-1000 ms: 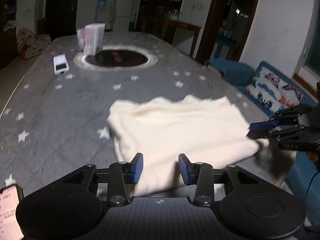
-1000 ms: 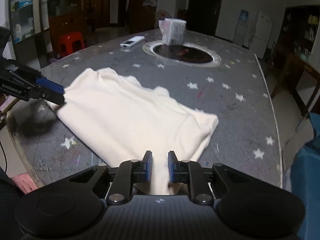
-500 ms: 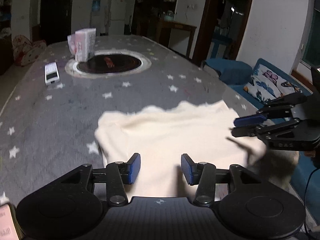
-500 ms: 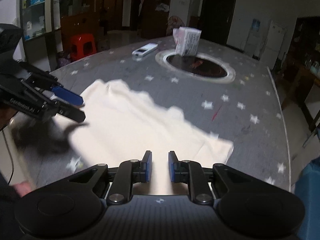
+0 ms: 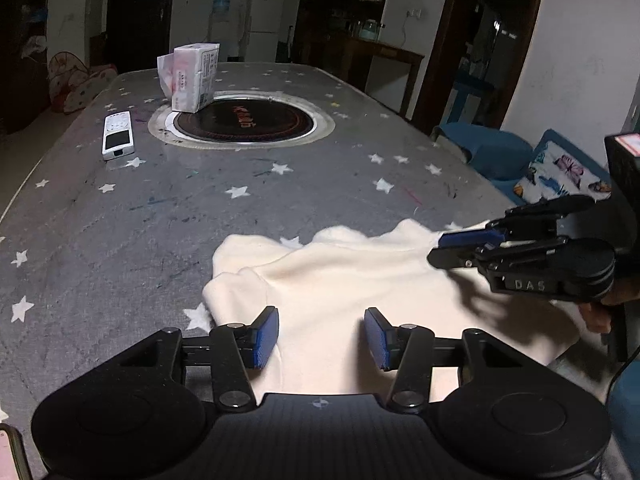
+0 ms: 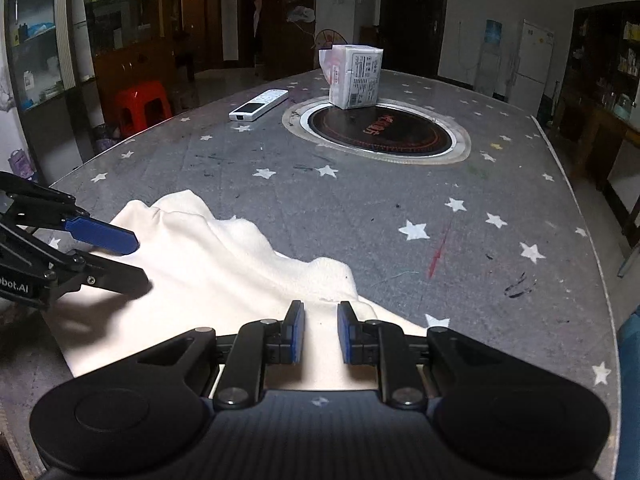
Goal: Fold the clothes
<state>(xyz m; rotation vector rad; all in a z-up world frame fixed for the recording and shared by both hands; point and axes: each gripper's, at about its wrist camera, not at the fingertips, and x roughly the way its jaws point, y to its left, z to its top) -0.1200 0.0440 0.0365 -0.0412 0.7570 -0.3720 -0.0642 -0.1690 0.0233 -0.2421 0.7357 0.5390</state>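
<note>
Hovering—parted—over cream garment

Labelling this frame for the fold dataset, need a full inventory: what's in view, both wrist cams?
garment: 1, cream, rumpled on the near end of the table, under both grippers
table: 1, grey with white stars
round inset plate: 1, black with pale ring, table centre
tissue pack: 1, white and pink, on the plate's far edge
remote: 1, white, flat on the table beside the plate
stool: 1, red, on the floor beyond the table
fridge: 1, white, far wall
water dispenser: 1, blue bottle on top, next to the fridge
sofa: 1, blue, with a patterned cushion
left gripper: 1, black with blue fingers, open above the garment
right gripper: 1, black with blue fingers, narrow gap, over the garment edge
</note>
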